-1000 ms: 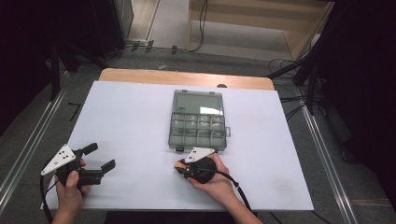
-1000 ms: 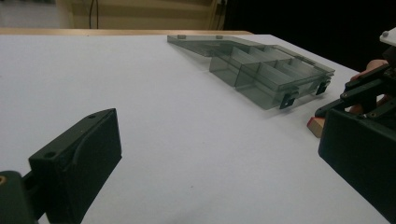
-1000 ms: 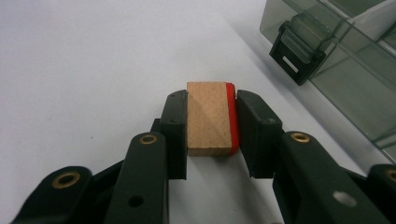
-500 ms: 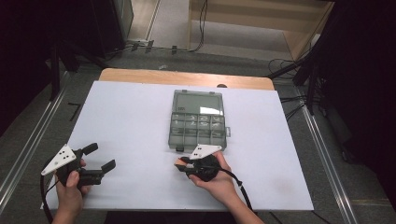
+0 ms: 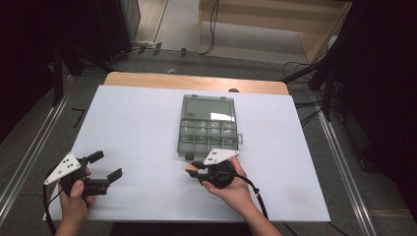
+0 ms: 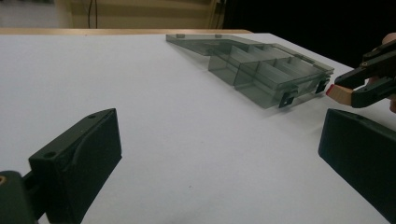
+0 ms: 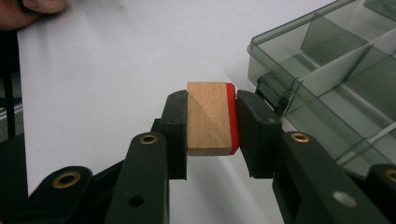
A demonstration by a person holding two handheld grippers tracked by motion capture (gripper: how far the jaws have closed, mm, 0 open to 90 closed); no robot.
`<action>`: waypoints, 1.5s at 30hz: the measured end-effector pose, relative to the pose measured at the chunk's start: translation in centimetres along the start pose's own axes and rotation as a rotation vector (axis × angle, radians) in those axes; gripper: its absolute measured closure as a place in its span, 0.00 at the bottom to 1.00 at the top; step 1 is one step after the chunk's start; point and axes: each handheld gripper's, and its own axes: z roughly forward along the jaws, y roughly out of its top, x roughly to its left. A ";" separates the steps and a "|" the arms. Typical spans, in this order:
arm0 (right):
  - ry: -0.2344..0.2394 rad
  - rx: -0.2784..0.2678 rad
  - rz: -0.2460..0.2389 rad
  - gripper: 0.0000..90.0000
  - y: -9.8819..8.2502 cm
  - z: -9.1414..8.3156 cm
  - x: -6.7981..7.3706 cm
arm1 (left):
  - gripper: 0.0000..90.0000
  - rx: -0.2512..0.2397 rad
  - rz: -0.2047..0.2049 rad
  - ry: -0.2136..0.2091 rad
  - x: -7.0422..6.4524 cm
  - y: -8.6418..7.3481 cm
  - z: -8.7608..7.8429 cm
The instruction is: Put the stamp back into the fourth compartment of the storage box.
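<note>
Right tongs (image 7: 211,122) gripping wooden block (image 7: 209,119), slightly higher than before; left tongs (image 5: 104,166) wide.

One small wooden block with a red face (image 7: 209,118) is showing, one clear grey plastic compartment box with its lid open (image 5: 206,129) is lying on one white desk (image 5: 133,128), and two black handheld grippers are working there.

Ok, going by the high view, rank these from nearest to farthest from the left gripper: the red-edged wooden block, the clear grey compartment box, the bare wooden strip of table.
1. The red-edged wooden block, clamped in the right gripper, to the left gripper's right.
2. The clear grey compartment box, mid-table, just beyond the block.
3. The bare wooden strip of table, along the far edge.
</note>
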 end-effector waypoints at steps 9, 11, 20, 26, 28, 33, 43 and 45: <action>-0.014 -0.022 0.018 0.72 0.2 -0.9 -0.6 | 0.00 -0.008 -0.005 -0.007 0.0 -0.1 0.0; -0.018 -0.024 0.021 0.72 0.3 -1.0 -0.8 | 0.00 -0.006 0.000 -0.009 -0.1 -0.1 0.0; -0.027 -0.040 0.041 0.72 0.9 -1.5 -1.7 | 0.00 -0.008 -0.002 -0.011 -0.1 -0.1 0.1; -0.036 -0.049 0.051 0.72 1.4 -2.0 -2.3 | 0.00 -0.007 -0.001 -0.011 -0.1 -0.2 0.0; -0.046 -0.046 0.043 0.72 1.6 -2.2 -2.5 | 0.00 -0.008 -0.001 -0.011 -0.2 -0.2 0.1; -0.061 -0.050 0.041 0.72 2.2 -2.7 -3.1 | 0.00 -0.008 0.002 -0.012 -0.2 -0.2 0.1; -0.076 -0.054 0.044 0.72 3.0 -3.0 -4.0 | 0.00 -0.011 0.004 -0.013 -0.2 -0.2 0.1; -0.078 -0.054 0.048 0.72 3.1 -3.0 -4.1 | 0.00 -0.010 0.008 -0.014 -0.2 -0.2 0.0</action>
